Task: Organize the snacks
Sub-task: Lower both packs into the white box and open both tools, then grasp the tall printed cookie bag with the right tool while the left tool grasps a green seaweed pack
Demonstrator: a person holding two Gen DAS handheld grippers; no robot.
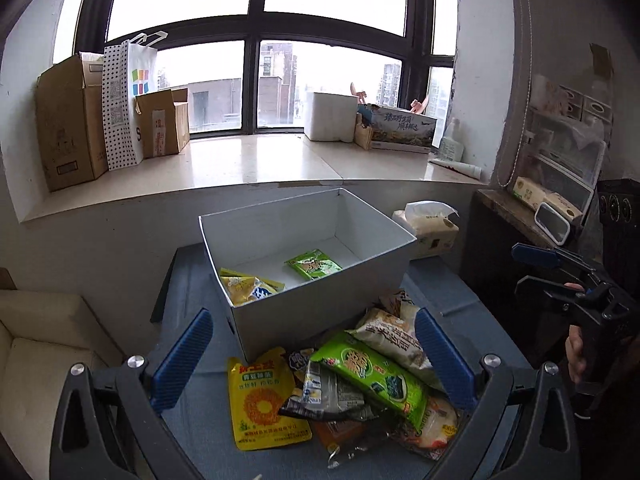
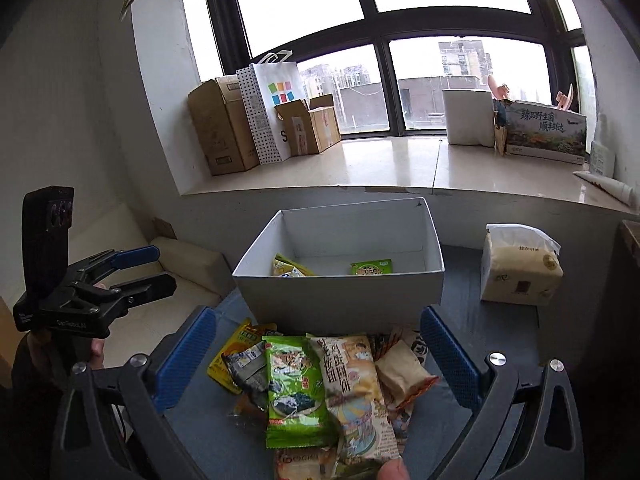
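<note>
Judging from both wrist views, I'd say the sorting is barely started: only two packets sit in the white box [image 1: 320,292], and most of the snacks are not yet in it.

Inside the box, a yellow packet [image 1: 248,286] leans in the near-left corner, and a small green packet [image 1: 313,265] lies flat on the floor toward the back right. I can see nothing else in it.

Left to do is the snack pile [image 1: 360,384], heaped on the blue table [image 1: 192,280] against the box's near wall, toward the table's near edge. On top I can make out a long green seaweed bag [image 2: 298,384], a pale illustrated biscuit bag [image 2: 354,392] beside it, and a yellow sunflower-print pouch [image 1: 264,404] at the pile's left edge; the ones underneath overlap too much to count.

My left gripper [image 1: 316,364] has its jaws spread wide with nothing held, framing the pile. My right gripper [image 2: 320,360] is likewise fully spread and empty, over the same heap.

A tissue pack [image 2: 520,266] stands near the table's right edge, apart from the box.
</note>
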